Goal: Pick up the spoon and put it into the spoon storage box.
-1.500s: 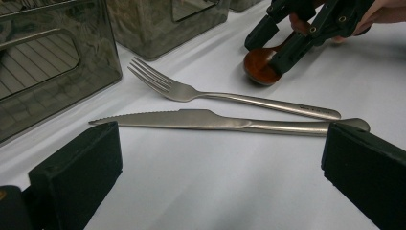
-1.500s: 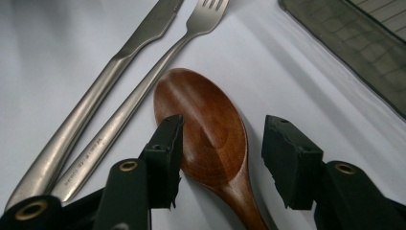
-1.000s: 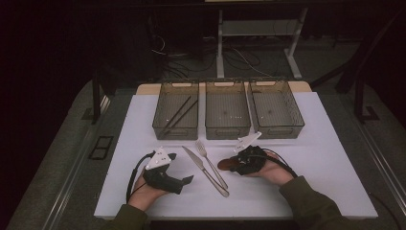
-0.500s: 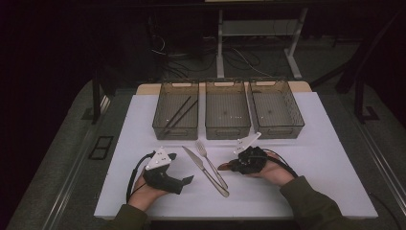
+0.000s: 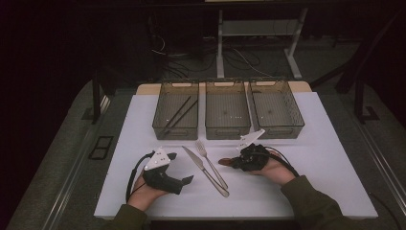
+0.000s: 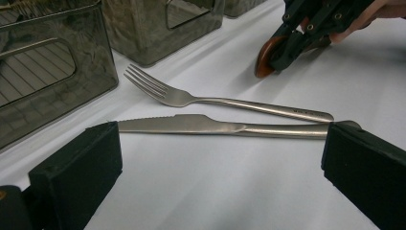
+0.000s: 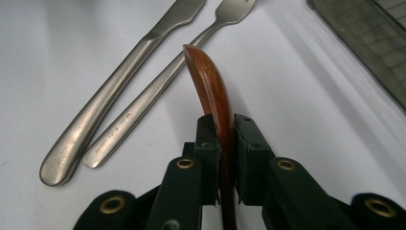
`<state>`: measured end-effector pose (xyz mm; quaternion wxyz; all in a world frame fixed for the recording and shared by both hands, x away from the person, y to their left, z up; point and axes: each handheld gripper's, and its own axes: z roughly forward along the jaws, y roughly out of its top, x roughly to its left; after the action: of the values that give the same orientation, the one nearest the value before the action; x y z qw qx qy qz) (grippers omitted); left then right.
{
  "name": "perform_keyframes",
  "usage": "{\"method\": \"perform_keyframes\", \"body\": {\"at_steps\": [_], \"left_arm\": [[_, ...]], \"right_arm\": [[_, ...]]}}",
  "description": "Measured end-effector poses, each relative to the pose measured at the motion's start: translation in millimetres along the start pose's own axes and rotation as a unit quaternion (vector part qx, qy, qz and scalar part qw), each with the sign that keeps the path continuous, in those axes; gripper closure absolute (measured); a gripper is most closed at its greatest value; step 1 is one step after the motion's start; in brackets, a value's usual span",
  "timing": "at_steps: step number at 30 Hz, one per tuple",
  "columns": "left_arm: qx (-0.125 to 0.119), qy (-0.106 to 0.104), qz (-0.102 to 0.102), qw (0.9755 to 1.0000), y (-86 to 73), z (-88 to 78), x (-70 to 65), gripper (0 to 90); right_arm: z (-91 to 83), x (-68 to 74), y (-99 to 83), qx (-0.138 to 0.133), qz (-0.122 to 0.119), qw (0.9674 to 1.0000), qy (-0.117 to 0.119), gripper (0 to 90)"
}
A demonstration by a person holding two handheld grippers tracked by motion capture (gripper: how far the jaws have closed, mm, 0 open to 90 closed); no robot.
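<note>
Two hand-held grippers rest on the white table [image 5: 335, 158]: the right gripper [image 7: 222, 143] has just been closing and now clamps a curved reddish-brown wooden utensil [image 7: 210, 86] on edge, its tip aimed at the steel fork [image 5: 210, 163] and knife [image 5: 203, 171]. Three smoky plastic bins [image 5: 227, 125] sit just beyond, the utensil's likely destination. The left gripper [image 6: 220, 163], jaws spread and empty, faces the knife broadside.

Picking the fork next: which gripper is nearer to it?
Right. The right gripper, shut on a wooden spoon, sits just beside the fork; the left gripper lies beyond the knife.
</note>
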<state>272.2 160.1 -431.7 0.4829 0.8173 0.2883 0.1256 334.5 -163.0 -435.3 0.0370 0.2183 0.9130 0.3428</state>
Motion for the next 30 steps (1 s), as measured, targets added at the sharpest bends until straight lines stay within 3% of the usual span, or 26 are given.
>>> {"method": "perform_keyframes", "body": {"at_steps": [7, 30], "left_arm": [[-0.001, 0.001, 0.002, 1.0, 0.2, -0.3, -0.3, 0.0], [0.001, 0.001, 0.001, 1.0, -0.1, 0.7, 0.8, 0.0]], "right_arm": [[-11.1, -5.0, -1.0, -0.017, 0.033, 0.9993, -0.005, 80.3], [-41.7, -23.0, 5.5, -0.085, 0.072, 0.9936, -0.019, 80.3]]}}
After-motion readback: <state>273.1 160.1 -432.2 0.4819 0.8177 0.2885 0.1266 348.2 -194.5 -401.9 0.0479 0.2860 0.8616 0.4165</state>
